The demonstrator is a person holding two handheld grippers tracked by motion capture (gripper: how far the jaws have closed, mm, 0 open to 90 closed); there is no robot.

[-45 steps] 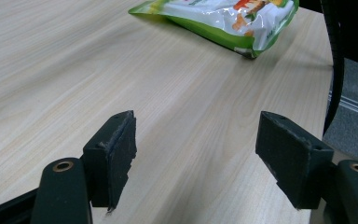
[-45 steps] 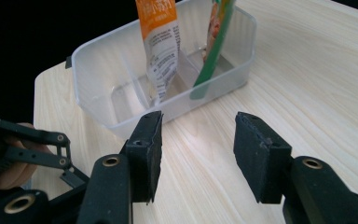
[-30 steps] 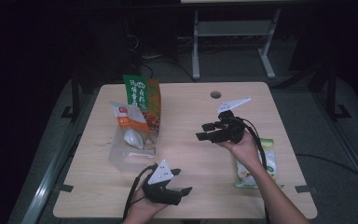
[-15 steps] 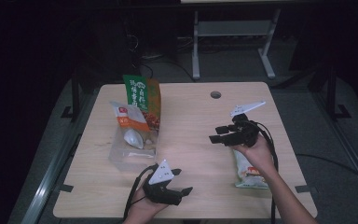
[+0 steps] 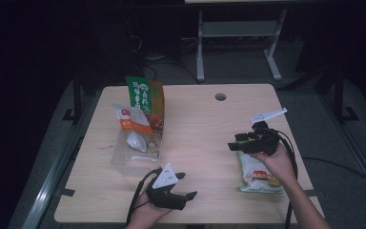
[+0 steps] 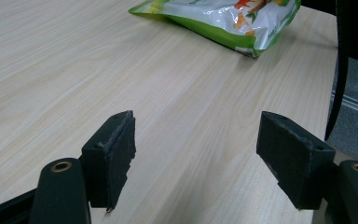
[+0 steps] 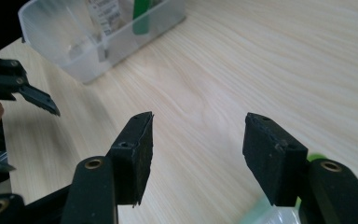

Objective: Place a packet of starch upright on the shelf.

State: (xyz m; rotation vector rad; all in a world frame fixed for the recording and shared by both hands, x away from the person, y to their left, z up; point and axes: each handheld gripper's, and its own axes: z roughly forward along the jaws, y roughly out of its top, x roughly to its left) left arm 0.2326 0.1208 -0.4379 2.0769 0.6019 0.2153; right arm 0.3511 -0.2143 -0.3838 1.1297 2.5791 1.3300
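The tabletop (image 5: 195, 124) is the widest thing before me, pale wood, with a clear plastic bin (image 5: 136, 155) at its left side. That bin already carries three things: a tall green-and-orange snack bag (image 5: 145, 100) standing at the back, a smaller white-and-orange packet (image 5: 133, 121) leaning in front of it, and a white pouch (image 5: 137, 140) low in the front. So I judge the packing partly done.

What is left is the green snack bag (image 5: 257, 174), lying flat near the right edge of the tabletop, well apart from the bin. It sits just under my right hand (image 5: 279, 160), and in the left gripper view it shows at the far side of the bare wood (image 6: 223, 18).

My right gripper (image 5: 240, 143) hovers above the near-left end of that bag, pointing toward the bin; its jaws have just been opening and stand apart with nothing between them, only wood beyond and a corner of the bag below (image 7: 265, 215). My left gripper (image 5: 186, 186) rests low at the front edge, jaws wide and empty.

To my mind the grasp of this last bag is not yet made; lifting and carrying it to the bin remain.
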